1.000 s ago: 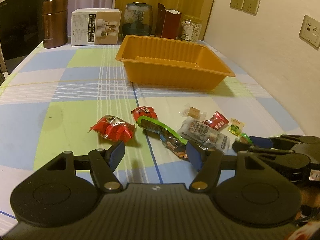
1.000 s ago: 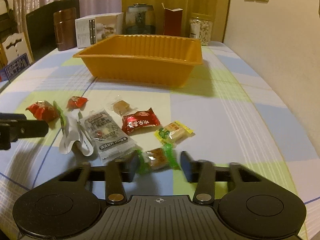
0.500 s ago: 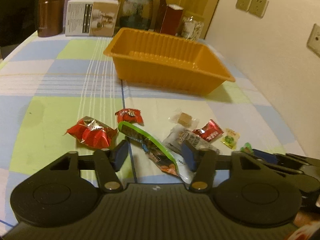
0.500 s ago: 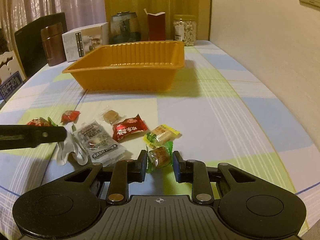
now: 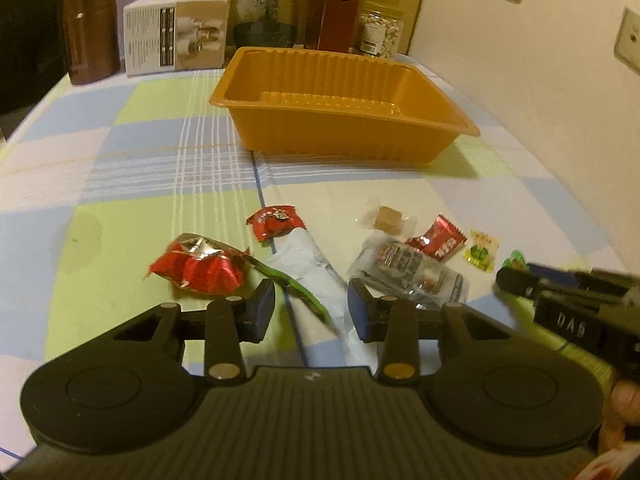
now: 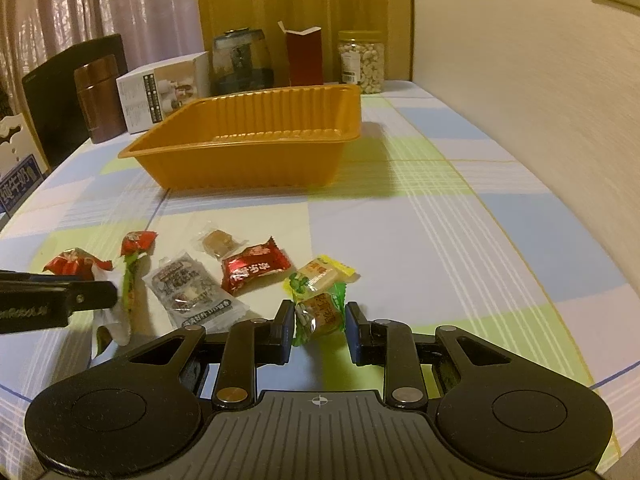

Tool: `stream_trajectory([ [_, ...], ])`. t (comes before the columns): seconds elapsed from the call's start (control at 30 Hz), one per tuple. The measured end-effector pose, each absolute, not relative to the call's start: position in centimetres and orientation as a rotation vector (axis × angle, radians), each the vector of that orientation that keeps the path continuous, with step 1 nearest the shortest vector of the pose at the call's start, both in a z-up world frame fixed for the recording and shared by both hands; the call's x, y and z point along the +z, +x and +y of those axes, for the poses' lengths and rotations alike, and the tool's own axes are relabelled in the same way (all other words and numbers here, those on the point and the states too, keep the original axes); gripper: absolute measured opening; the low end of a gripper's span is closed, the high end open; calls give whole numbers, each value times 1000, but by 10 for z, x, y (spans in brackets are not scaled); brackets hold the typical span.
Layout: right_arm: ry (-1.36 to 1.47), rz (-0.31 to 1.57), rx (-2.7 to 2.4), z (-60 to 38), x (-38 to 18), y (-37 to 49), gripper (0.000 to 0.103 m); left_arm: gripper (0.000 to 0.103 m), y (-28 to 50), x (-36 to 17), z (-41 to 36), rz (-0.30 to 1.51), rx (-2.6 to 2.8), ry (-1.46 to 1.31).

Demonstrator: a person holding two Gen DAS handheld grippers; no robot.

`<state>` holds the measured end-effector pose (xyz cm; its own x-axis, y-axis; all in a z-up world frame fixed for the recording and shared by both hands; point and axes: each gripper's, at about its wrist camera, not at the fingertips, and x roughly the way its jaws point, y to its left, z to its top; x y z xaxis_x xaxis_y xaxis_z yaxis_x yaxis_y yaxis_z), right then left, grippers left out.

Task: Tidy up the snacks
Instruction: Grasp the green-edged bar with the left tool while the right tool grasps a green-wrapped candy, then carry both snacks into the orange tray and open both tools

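Note:
My left gripper (image 5: pixel 312 312) is closing on a long packet (image 5: pixel 308 272) with a green edge and a white back, and the pads pinch it on edge. The same packet (image 6: pixel 114 320) hangs curled under the left gripper (image 6: pixel 108 294) in the right wrist view. My right gripper (image 6: pixel 316 316) is shut on a green-wrapped candy (image 6: pixel 322 312). The orange tray (image 5: pixel 340 140) stands empty behind the snacks. Around the grippers lie a red foil packet (image 5: pixel 196 268), a small red candy (image 5: pixel 276 220), a dark clear-wrapped packet (image 5: pixel 404 268), a red packet (image 5: pixel 438 240) and a yellow-green candy (image 6: pixel 320 274).
A brown canister (image 5: pixel 92 32), white box (image 5: pixel 176 32), glass jar (image 5: pixel 266 12), red carton (image 5: pixel 336 20) and nut jar (image 5: pixel 378 34) line the table's far end. The wall runs along the right edge. A clear-wrapped brown candy (image 5: pixel 386 218) lies before the tray.
The left jaws narrowed around the long packet, which turned over to show its white back. The right jaws shut on the green candy and hold it.

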<state>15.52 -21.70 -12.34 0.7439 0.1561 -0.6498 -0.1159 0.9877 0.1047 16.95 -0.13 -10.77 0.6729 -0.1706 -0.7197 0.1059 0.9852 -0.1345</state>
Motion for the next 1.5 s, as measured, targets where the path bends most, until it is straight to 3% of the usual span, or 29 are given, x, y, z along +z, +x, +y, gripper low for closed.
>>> stream_trajectory([
  [0.27, 52, 718, 154, -213, -123, 155, 27, 36, 181, -122, -18, 844, -160, -102],
  [0.47, 59, 713, 159, -211, -122, 156, 27, 21, 174, -117, -13, 836, -135, -80],
  [0.93, 68, 653, 187, -204, -105, 156, 27, 21, 162, -77, -6, 755, -159, -88],
  [1.5, 103, 504, 215, -206, -58, 221, 27, 21, 243, -34, -5, 632, -221, -31],
])
